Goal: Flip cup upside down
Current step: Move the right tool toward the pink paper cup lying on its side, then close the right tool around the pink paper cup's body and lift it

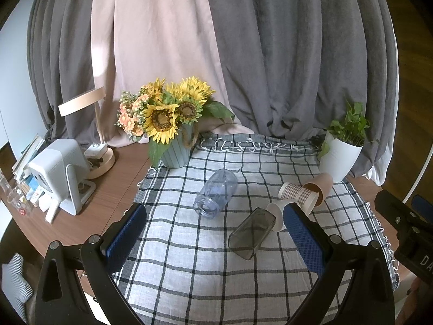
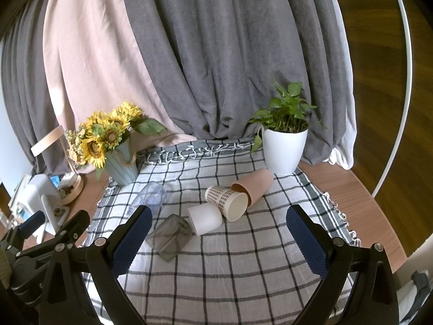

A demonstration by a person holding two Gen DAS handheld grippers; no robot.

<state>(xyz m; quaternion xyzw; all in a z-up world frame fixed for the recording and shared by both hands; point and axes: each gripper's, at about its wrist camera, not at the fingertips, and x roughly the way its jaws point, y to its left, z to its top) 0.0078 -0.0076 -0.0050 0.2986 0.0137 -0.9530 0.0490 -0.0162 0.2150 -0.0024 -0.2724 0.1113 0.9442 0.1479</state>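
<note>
Several cups lie on their sides on the checked cloth (image 1: 189,257). A clear bluish cup (image 1: 215,193) (image 2: 153,196) lies left of centre. A square smoky-grey cup (image 1: 251,233) (image 2: 170,239) lies nearest. A white cup (image 2: 204,218) (image 1: 276,212), a checked paper cup (image 2: 226,199) (image 1: 296,193) and a brown paper cup (image 2: 253,185) (image 1: 319,187) lie together behind it. My left gripper (image 1: 215,216) is open and empty above the cloth's near part. My right gripper (image 2: 219,219) is open and empty, in front of the cups.
A vase of sunflowers (image 1: 167,124) (image 2: 108,140) stands at the cloth's back left. A white potted plant (image 1: 342,146) (image 2: 284,140) stands at the back right. A lamp (image 1: 89,124), a white device (image 1: 58,173) and books sit on the wooden table at left. Curtains hang behind.
</note>
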